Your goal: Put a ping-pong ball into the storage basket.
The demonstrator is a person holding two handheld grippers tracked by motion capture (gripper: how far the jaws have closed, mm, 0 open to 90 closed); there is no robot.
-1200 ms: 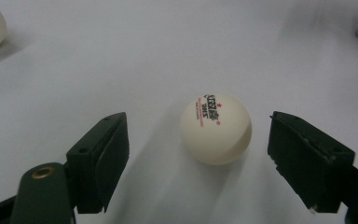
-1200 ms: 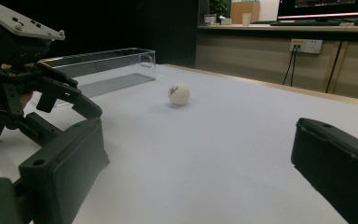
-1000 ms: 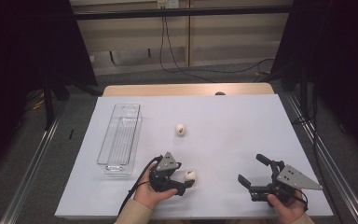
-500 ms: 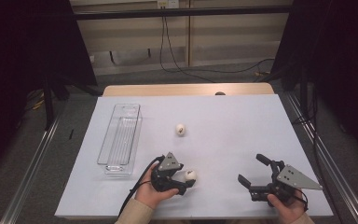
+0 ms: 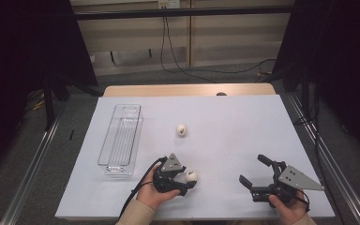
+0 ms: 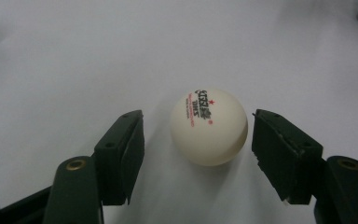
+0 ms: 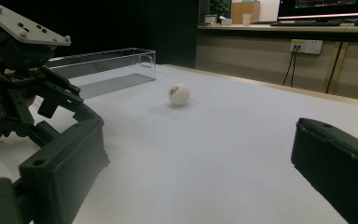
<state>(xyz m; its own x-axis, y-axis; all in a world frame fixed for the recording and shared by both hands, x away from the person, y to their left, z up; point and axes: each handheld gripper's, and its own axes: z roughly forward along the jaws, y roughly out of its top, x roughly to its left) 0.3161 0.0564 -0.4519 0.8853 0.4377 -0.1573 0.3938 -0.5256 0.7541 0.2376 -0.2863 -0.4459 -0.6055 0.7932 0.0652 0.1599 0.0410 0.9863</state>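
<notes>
Clear tray (image 5: 120,140): on the left part of the worktop (image 5: 225,122), same place as a second ago.
Left tool (image 6: 198,154): jaws have just been closing around the near ball (image 6: 209,126); narrow gaps remain on both sides, nothing pinched.
Near ball: on the worktop between those jaws, unmoved.
Far ball (image 5: 181,130): mid-worktop, unmoved.
Right tool (image 5: 252,171): spread wide, empty, position unchanged.

A white table (image 5: 243,126) holds a clear plastic box (image 5: 120,139) on its left side. One small white ball (image 5: 181,130) sits near the middle. Another white ball (image 5: 191,176) sits nearer the front edge, well apart from it.
</notes>
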